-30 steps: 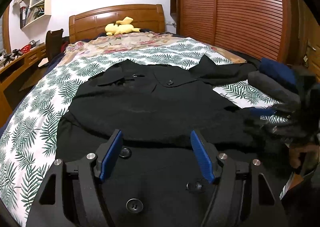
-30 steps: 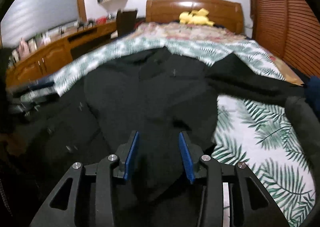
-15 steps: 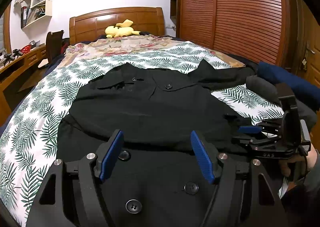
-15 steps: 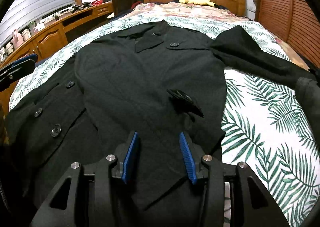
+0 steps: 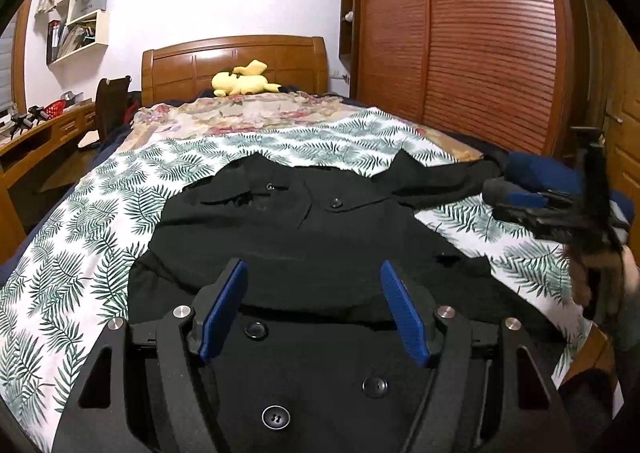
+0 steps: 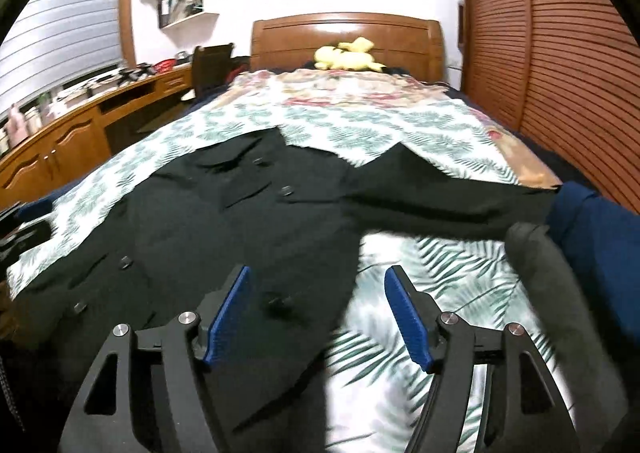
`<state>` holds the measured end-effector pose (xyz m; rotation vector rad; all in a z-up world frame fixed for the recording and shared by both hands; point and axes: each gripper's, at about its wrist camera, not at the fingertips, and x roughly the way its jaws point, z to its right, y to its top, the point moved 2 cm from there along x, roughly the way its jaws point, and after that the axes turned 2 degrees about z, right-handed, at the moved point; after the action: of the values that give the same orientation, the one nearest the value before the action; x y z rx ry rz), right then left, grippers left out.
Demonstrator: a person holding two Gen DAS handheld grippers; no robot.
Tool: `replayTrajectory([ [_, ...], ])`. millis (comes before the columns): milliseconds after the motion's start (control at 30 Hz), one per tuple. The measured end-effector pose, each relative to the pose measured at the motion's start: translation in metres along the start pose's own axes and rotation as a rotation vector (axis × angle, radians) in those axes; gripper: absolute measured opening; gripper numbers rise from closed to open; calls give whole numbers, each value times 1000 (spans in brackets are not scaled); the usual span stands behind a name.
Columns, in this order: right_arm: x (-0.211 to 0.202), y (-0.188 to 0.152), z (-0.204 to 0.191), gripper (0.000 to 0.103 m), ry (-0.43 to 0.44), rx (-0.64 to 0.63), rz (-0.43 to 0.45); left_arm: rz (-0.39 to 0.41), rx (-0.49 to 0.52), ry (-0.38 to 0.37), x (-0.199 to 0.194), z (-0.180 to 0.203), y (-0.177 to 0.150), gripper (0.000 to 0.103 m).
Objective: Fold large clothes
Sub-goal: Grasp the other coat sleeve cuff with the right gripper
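Evenly lit indoors, glare on the headboard [image 6: 348,37], strong fisheye bending and dark corners, motion blur across the right wrist view.

A wide bed [image 5: 60,265] with a wooden headboard [image 5: 236,61] carries everything. A white sheet printed with green palm leaves [image 6: 400,129] covers most of it, and a floral cover [image 5: 248,113] lies across the head end. On that end, against the headboard, rests a yellow plush toy [image 5: 242,83]. A black coat [image 5: 288,237] with large buttons lies spread flat along the middle, collar toward the headboard, its hem reaching the foot edge; one sleeve [image 6: 440,193] stretches out to the right edge. At that right edge sit folded clothes, a dark blue piece [image 6: 592,229] and a grey one [image 6: 544,265] just beside it.
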<state>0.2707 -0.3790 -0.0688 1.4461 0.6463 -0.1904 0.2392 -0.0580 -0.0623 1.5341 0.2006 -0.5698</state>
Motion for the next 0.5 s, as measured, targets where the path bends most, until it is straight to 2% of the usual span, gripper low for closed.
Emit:
replayTrajectory([
  [267,65,24,59,71,-117,49,-75,24,-11,-2,-12,-10,3,71],
  [433,129,23,95,71,-188,114,-186,9,-18,4,-11,-19,-1,71],
  [500,149,24,109,71,-191,156,-216,2,-23,6,-10,-22,-2,71],
])
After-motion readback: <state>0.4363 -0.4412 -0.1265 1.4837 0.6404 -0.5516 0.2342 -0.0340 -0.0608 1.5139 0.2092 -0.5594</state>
